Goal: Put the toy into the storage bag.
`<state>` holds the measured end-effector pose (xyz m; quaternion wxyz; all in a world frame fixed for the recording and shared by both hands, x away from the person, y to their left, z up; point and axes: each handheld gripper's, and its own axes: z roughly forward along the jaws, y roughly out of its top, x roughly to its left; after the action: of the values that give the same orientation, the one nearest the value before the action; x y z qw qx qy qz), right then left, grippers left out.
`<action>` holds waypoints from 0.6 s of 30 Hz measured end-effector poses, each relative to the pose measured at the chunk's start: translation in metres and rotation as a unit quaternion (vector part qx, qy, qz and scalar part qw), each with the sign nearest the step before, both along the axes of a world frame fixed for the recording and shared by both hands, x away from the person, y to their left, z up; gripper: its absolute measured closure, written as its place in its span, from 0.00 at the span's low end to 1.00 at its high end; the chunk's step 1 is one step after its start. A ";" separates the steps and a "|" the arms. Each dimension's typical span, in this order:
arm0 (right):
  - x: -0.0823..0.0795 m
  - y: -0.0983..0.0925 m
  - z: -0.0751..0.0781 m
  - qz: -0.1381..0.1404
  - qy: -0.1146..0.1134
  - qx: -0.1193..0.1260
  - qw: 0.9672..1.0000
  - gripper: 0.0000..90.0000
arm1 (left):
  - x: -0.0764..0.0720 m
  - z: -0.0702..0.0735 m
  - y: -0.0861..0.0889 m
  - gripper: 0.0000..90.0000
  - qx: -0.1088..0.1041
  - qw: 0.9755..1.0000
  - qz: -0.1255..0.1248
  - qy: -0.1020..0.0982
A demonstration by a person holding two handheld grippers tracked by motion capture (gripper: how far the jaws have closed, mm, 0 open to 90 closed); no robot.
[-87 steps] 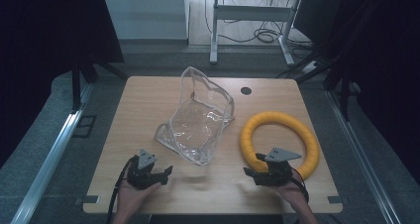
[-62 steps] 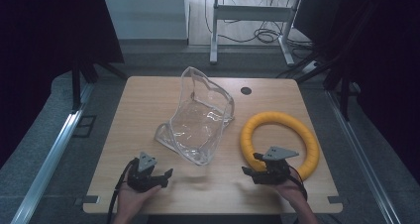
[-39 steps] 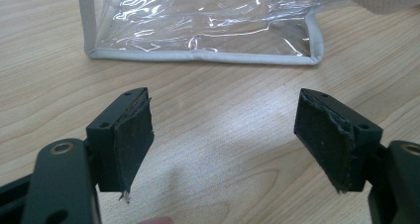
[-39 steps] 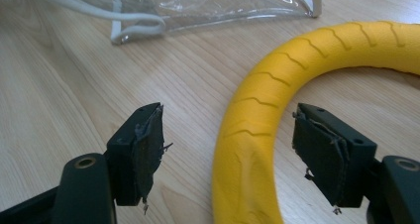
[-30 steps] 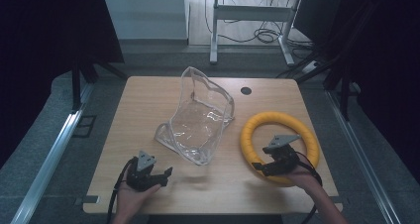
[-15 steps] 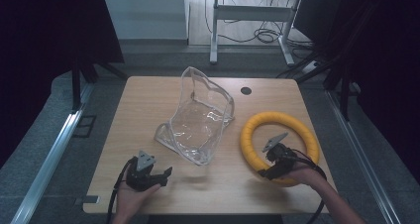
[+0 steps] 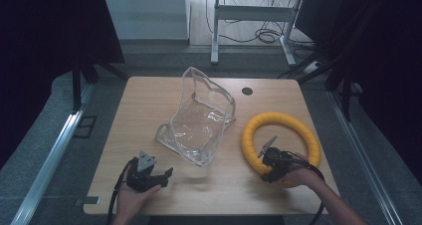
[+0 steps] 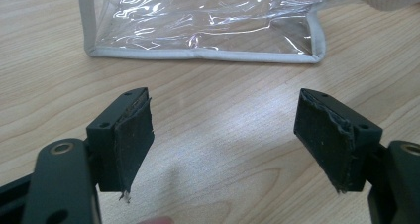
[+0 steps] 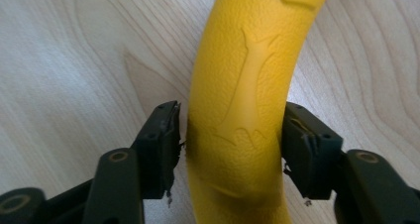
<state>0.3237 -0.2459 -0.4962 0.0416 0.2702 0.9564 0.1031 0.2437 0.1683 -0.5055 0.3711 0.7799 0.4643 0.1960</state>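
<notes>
A yellow foam ring (image 7: 288, 119) lies flat on the right of the wooden table (image 7: 149, 100). My right gripper (image 7: 264, 164) is tilted down over the ring's near-left arc. In the right gripper view its jaws straddle the ring (image 9: 247, 60), and the gripper (image 9: 230, 144) is open. The right pad (image 9: 302, 149) touches the ring, and a sliver of gap shows at the left pad (image 9: 166, 144). A clear plastic bag (image 7: 199, 120) with grey piping stands slumped mid-table. My left gripper (image 7: 164, 177) rests near the front edge, open and holding nothing (image 8: 223, 135), facing the bag's bottom seam (image 8: 198, 55).
A small dark hole (image 7: 247, 91) sits in the table's far right part. Bare wood lies between the two grippers. Beyond the table are a metal desk frame with cables (image 7: 249, 16) and dark curtains on both sides.
My right gripper moved forward and to the right, tilted downward, and came down over the ring's near-left arc with its jaws on either side. The left gripper, bag and ring stayed still.
</notes>
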 end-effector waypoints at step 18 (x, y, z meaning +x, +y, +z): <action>0.013 -0.008 0.015 -0.005 0.033 0.040 0.999 0.57 | 0.000 0.001 0.001 0.26 0.002 1.000 0.003 -0.002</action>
<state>0.3367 -0.2535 -0.4813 -0.0003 0.2795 0.9510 0.1324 0.2440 0.1697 -0.5050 0.3697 0.7788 0.4659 0.1994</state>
